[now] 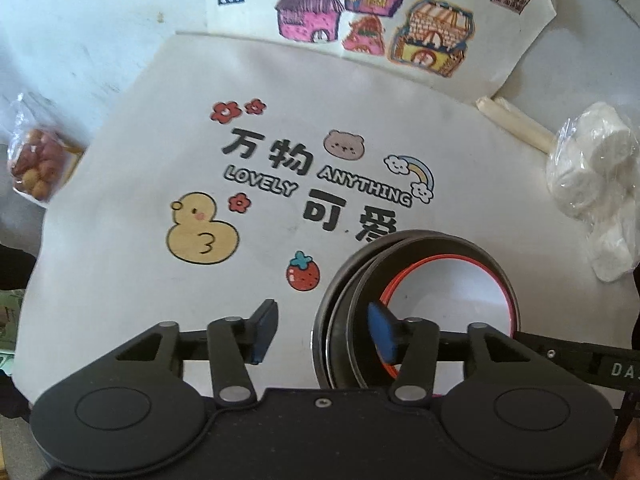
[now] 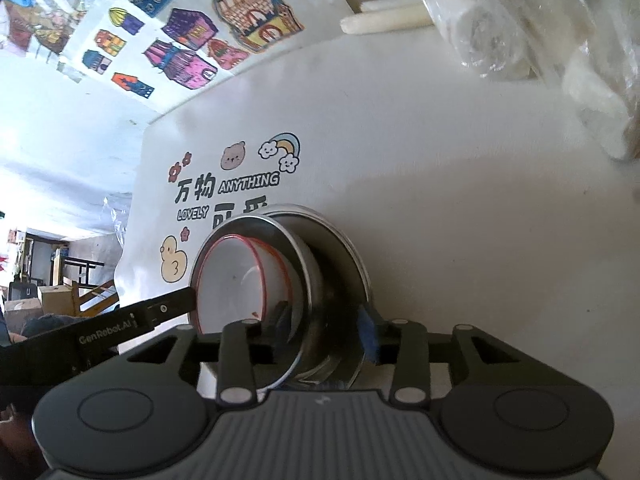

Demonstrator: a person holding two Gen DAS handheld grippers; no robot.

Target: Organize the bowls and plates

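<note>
Nearest in the left wrist view, the left tongs point(image 1: 324, 330) stand released, their blue pads apart; one pad hangs over the near rim of a nest of bowls, the other over bare cloth beside it, neither pressing on anything. The nest sits on a white printed cloth point(image 1: 120, 280) that covers the bench: a white bowl with a red rim point(image 1: 452, 292) inside a metal bowl point(image 1: 360, 280), which leans inside a wider metal bowl point(image 1: 420, 236). In the right wrist view the right tongs point(image 2: 326, 330) are likewise released, straddling the near edge of the nest without gripping it; the other tool's black finger reaches the white bowl's left side. Just beyond the nest on the cloth are a printed strawberry, a yellow duck point(image 1: 202, 232) and the words LOVELY ANYTHING; farther, right of the nest, a clear bag of white rolls point(image 1: 592, 168) and two pale sticks point(image 1: 516, 122); farthest, a sheet of coloured house drawings point(image 1: 372, 20).
</note>
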